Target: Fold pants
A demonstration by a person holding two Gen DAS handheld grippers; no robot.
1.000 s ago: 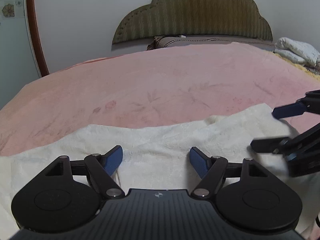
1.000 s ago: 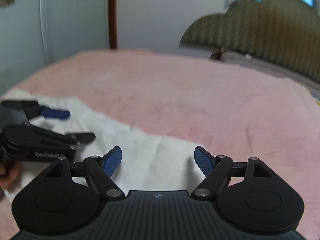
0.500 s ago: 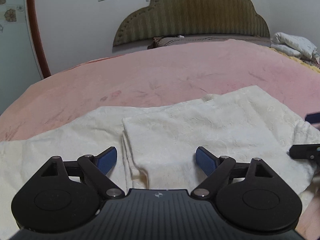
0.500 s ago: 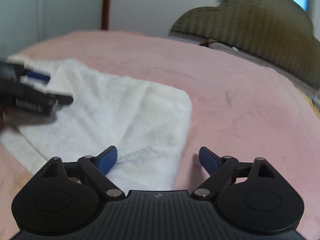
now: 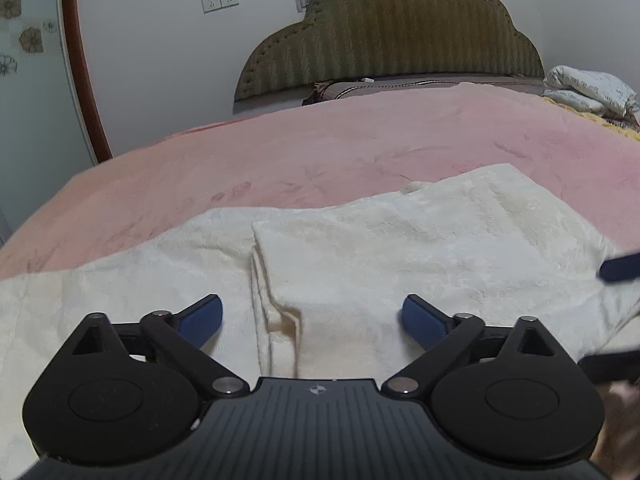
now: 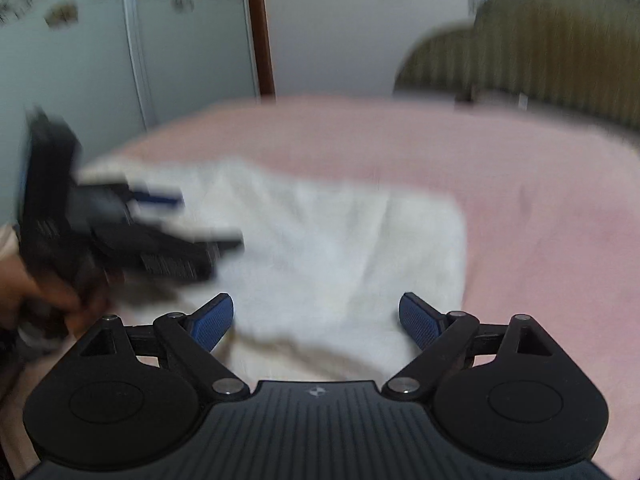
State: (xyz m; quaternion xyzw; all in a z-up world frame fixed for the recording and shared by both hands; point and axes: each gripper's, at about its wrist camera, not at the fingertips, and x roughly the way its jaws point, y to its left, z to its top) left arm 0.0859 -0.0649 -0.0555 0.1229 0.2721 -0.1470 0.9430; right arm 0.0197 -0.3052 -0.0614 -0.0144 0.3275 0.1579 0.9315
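Cream pants lie folded on the pink bedspread. The left gripper and right gripper both gape wide, empty. The right view is blurred, so the fabric's folds are unclear there.

One pair of cream-white textured fabric pants lies on one pink plush bedspread. Two black two-finger grippers with blue pads are in view: the left gripper and the right gripper. One olive scalloped padded headboard, two white wall sockets, one folded white patterned quilt.
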